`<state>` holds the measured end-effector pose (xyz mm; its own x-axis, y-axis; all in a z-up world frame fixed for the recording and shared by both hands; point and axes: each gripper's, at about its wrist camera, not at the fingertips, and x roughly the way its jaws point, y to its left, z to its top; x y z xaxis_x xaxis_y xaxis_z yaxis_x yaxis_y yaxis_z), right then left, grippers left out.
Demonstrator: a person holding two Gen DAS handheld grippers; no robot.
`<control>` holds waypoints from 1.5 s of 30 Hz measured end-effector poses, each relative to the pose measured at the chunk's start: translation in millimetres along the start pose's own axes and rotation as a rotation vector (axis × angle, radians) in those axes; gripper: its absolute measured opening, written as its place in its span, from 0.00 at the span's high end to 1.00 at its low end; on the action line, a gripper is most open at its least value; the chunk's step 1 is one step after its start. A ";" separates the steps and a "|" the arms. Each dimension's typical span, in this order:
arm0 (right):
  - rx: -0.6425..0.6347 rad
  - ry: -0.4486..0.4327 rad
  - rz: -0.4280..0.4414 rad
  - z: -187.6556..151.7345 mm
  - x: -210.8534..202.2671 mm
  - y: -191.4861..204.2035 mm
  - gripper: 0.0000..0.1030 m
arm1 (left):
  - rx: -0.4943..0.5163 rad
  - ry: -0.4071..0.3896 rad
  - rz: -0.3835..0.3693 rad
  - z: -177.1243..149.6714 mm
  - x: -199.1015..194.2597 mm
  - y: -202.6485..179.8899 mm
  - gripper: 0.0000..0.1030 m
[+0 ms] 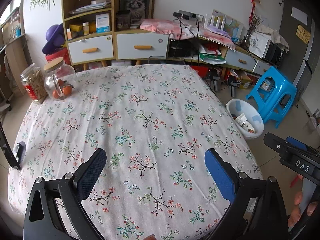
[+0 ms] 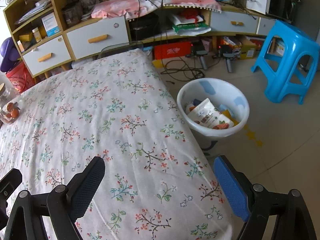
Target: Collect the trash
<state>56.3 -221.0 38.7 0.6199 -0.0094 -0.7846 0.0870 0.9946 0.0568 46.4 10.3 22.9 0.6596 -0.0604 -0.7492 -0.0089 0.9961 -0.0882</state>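
Observation:
A white trash bin (image 2: 214, 129) stands on the floor by the table's right edge, with snack wrappers (image 2: 210, 116) inside; it also shows in the left wrist view (image 1: 247, 135). My left gripper (image 1: 155, 163) is open and empty above the floral tablecloth (image 1: 140, 110). My right gripper (image 2: 159, 172) is open and empty over the table's right front corner, short of the bin. The right gripper's body (image 1: 294, 156) shows at the right of the left wrist view.
Two glass jars (image 1: 58, 80) stand at the table's far left corner. A blue plastic stool (image 2: 286, 60) stands right of the bin. A cabinet with drawers (image 1: 118, 44) lines the far wall. Cables (image 2: 180, 70) lie on the floor.

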 end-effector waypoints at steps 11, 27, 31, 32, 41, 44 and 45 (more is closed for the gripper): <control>0.004 -0.002 -0.004 -0.5 1.0 0.1 0.11 | 0.005 0.000 -0.004 -1.2 -0.6 -2.7 0.03; 0.006 -0.002 -0.003 -0.6 1.0 -0.9 0.11 | 0.011 0.004 -0.002 -2.2 0.1 -5.8 0.03; 0.009 -0.001 -0.003 -0.9 0.6 -1.6 0.11 | 0.010 0.004 -0.002 -2.1 0.1 -5.5 0.03; 0.009 0.000 -0.003 -0.7 0.6 -1.8 0.11 | 0.010 0.004 -0.002 -2.1 0.0 -5.7 0.03; 0.010 0.002 -0.003 -1.0 0.5 -2.1 0.11 | 0.010 0.004 -0.003 -1.9 0.1 -5.0 0.03; 0.011 0.001 -0.003 -0.9 0.8 -2.4 0.11 | 0.011 0.003 -0.003 -1.8 0.2 -4.9 0.03; 0.010 0.001 -0.003 -0.9 0.8 -2.5 0.11 | 0.012 0.003 -0.003 -1.7 0.2 -5.0 0.03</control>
<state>55.9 -223.4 37.3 0.6189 -0.0128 -0.7854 0.0973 0.9934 0.0605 45.3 5.2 22.0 0.6573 -0.0639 -0.7509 0.0023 0.9966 -0.0827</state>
